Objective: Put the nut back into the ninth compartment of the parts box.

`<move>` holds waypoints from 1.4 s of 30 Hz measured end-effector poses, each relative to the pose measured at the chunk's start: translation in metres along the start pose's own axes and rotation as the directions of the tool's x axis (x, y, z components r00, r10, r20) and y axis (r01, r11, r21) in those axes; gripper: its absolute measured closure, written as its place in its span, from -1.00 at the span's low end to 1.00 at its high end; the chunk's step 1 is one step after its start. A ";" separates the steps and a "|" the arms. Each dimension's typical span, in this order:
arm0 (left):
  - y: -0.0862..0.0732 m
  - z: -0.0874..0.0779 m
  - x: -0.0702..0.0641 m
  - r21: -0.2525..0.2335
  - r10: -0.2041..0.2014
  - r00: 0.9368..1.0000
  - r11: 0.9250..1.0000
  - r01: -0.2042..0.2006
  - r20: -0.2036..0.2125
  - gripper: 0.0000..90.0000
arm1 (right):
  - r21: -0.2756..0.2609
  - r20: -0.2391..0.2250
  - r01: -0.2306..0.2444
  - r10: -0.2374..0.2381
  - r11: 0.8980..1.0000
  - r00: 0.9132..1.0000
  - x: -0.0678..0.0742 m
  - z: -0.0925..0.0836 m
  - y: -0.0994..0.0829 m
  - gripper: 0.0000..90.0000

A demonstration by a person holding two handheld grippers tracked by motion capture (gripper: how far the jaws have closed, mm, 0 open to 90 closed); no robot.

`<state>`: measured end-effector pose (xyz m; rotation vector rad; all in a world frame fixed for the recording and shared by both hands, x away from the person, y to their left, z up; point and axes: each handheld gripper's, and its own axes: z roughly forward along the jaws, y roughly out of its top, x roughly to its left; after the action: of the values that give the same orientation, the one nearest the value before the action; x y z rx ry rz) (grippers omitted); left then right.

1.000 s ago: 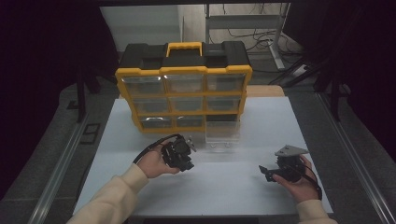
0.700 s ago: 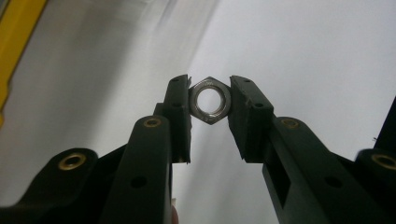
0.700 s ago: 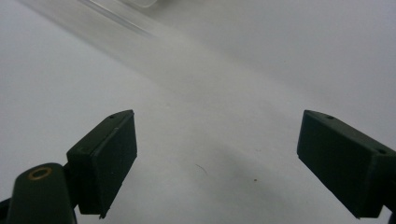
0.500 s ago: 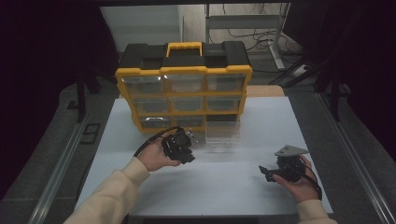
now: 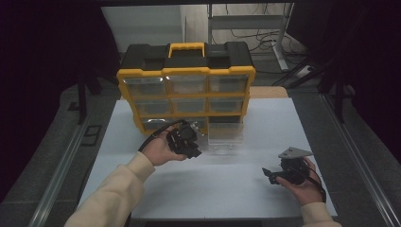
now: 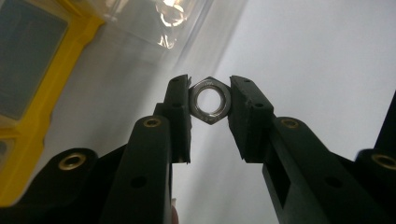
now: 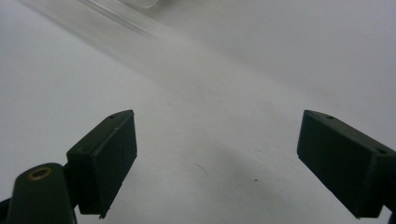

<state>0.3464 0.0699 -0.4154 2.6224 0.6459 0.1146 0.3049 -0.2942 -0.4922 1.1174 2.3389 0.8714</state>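
Hex nut picked, not yet placed

The hex nut (image 6: pixel 210 100) is clamped by the left gripper (image 6: pixel 210 95) near the clear drawer (image 5: pixel 226 140); the right gripper (image 7: pixel 217 161) is held wide, empty.

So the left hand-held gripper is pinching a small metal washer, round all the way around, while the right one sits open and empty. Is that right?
Nearly. The left hand-held gripper pinches a six-sided metal nut, not a round washer; the left gripper view shows its flat sides. The right hand-held gripper is indeed open and empty.

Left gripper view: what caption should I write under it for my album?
Black left tongs pinching a shiny silver metal hex nut above the white table, beside the yellow organizer.
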 end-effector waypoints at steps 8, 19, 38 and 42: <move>0.006 0.000 0.006 0.001 -0.009 1.000 1.000 0.009 -0.002 0.55 | -0.001 0.000 0.000 0.000 1.000 1.000 0.000 0.000 0.000 -0.72; 0.017 -0.005 0.015 -0.012 -0.021 1.000 1.000 0.021 -0.010 0.55 | -0.002 0.000 0.001 -0.001 1.000 1.000 -0.001 0.000 0.000 -0.72; 0.058 0.003 0.026 -0.030 0.005 1.000 1.000 -0.005 0.002 0.55 | 0.000 0.000 -0.003 0.003 1.000 1.000 -0.002 0.001 -0.001 -0.72; 0.070 0.009 0.027 -0.040 0.009 1.000 0.999 -0.008 0.013 0.55 | -0.001 -0.001 -0.004 0.004 1.000 1.000 -0.003 0.001 -0.001 -0.72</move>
<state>0.4021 0.0232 -0.3939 2.5860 0.6219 0.1115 0.3062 -0.2968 -0.4933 1.1221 2.3371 0.8747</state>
